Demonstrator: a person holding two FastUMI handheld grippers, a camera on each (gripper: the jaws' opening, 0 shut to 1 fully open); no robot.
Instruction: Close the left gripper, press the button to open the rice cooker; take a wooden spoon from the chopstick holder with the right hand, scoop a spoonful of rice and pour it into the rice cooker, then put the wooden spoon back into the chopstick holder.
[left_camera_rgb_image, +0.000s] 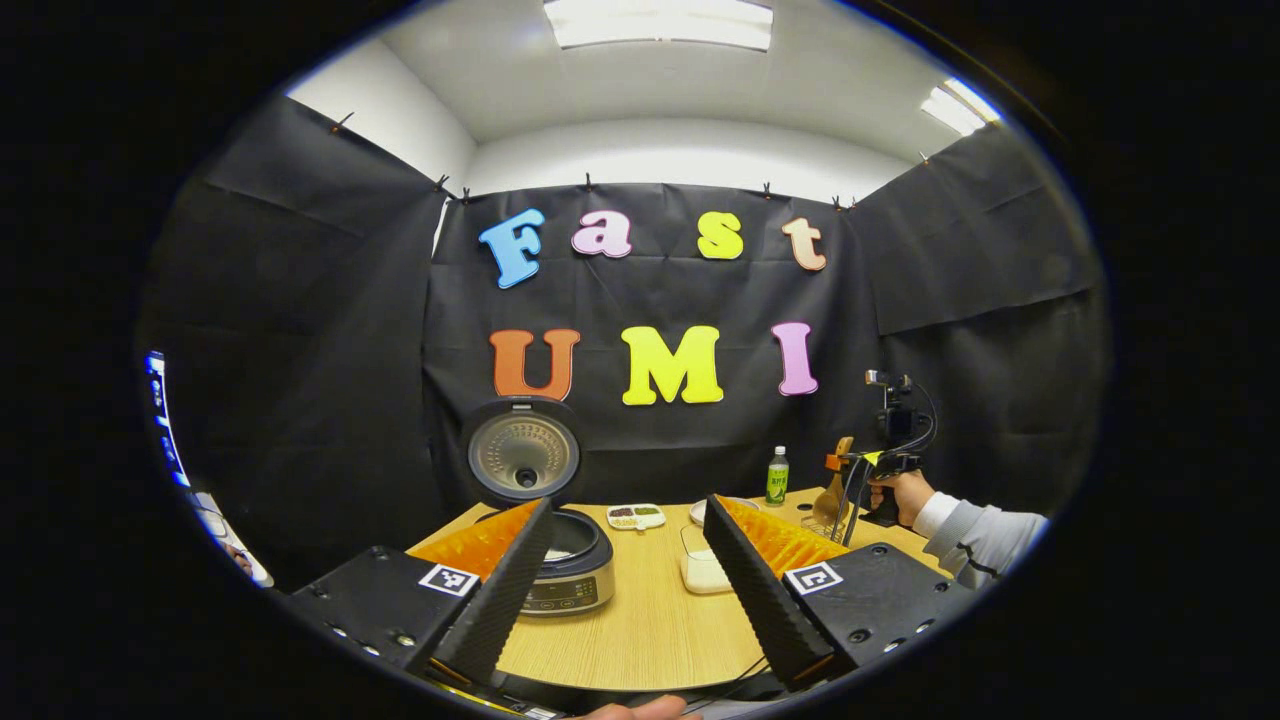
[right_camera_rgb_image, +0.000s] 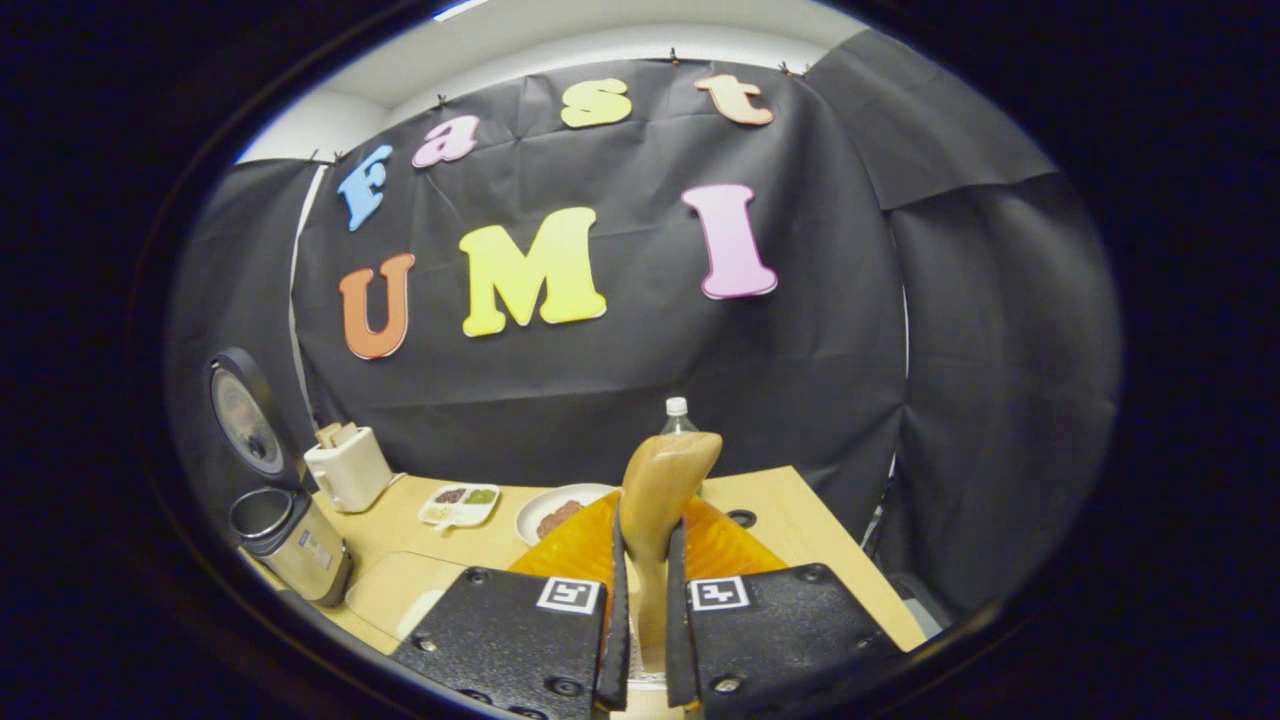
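Black cloth walls close in a wooden counter (left_camera_rgb_image: 650, 620) that carries one rice cooker (left_camera_rgb_image: 565, 565), its lid (left_camera_rgb_image: 523, 452) already up, just ahead of the left claw (left_camera_rgb_image: 640, 570) — that claw stands wide open and empty. One clear rice container (left_camera_rgb_image: 700, 570) sits ahead of its right finger. The right claw (right_camera_rgb_image: 640, 600) is clamped on one wooden spoon (right_camera_rgb_image: 660, 490), bowl rising upright beyond the fingertips; the cooker lies far to its left. Best now, I judge, to keep the grip firm, dip the bowl low into the rice and lift it level. One bottle (left_camera_rgb_image: 777, 476), one divided dish (right_camera_rgb_image: 458, 505), one plate (right_camera_rgb_image: 560, 512).
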